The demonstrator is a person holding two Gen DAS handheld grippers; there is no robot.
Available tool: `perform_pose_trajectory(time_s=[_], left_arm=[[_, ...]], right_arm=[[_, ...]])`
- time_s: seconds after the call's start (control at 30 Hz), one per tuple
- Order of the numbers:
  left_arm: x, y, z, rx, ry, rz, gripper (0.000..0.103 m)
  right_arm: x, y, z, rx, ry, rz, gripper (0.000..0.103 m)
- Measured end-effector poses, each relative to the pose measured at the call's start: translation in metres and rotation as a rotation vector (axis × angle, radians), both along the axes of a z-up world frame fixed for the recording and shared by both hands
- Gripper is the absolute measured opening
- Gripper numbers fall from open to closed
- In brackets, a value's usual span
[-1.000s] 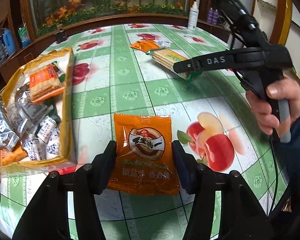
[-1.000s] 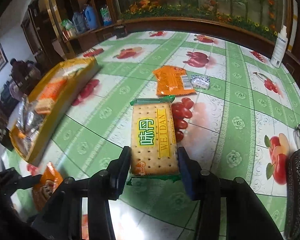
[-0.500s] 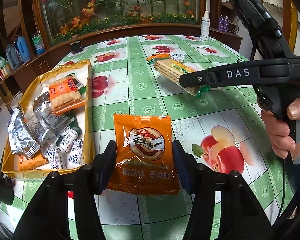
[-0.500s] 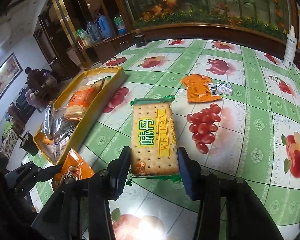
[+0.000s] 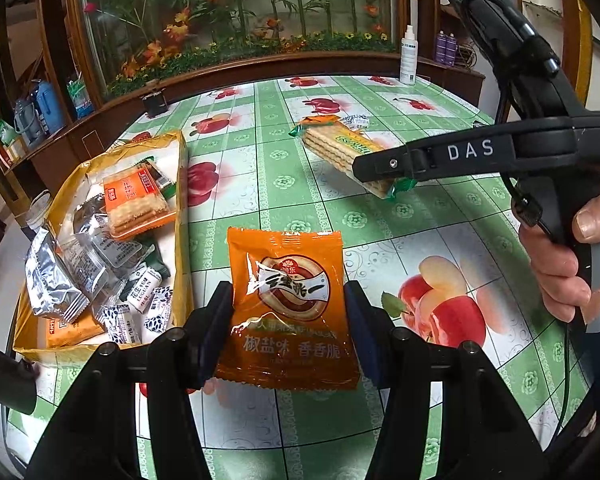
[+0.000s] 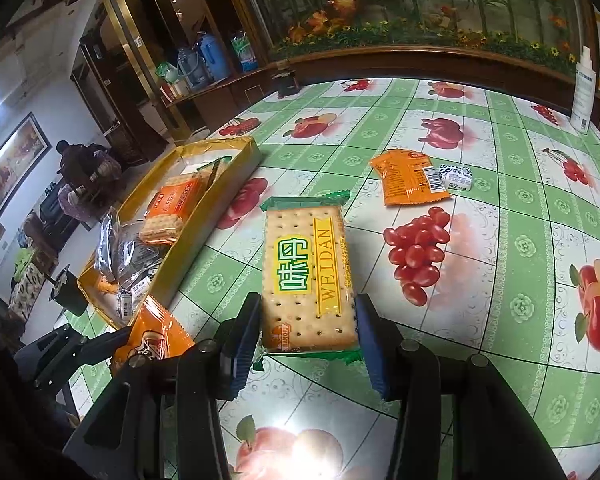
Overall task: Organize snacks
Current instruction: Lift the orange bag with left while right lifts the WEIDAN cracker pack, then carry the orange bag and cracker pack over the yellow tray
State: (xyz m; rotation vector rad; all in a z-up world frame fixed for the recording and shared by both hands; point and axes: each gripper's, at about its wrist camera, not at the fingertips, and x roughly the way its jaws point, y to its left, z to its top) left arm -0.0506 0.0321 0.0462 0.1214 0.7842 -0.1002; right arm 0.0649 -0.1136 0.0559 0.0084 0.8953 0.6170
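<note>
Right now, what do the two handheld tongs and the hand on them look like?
Both tongs, left and right, are black plastic with ribbed blue pads. The right unit's arm reads "DAS" in white; a black cable loops beside it. A bare hand with a dark blue sleeve holds its grey trigger.

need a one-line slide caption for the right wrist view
Right gripper holds a Weidan cracker pack above the fruit-print table, with the yellow snack tray to its left.
</note>
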Motion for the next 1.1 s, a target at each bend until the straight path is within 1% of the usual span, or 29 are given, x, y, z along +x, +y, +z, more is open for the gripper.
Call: perform_pose_trajectory(time_s=[0.3, 0.53, 0.77, 0.93, 1.1], left_arm=[[-0.002, 0.009, 0.013, -0.018, -0.036, 0.020, 0.054], [-0.005, 0.026, 0.025, -0.040, -0.068, 0.053, 0.054], [-0.008, 0.054, 0.034, -0.077, -0.095, 0.114, 0.054], [-0.010, 0.080, 0.039, -0.100, -0.113, 0.164, 0.054], [-0.014, 0.109, 0.042, -0.103, -0.128, 0.227, 0.054]], right_arm=[[0.001, -0.002, 0.001, 0.030, 0.011, -0.002, 0.048], [-0.002, 0.002, 0.002, 0.054, 0.023, 0.002, 0.048], [-0.007, 0.014, 0.005, 0.080, 0.042, 0.021, 0.048], [-0.013, 0.030, 0.009, 0.072, 0.037, 0.046, 0.048], [-0.019, 0.051, 0.014, 0.081, 0.041, 0.085, 0.047]])
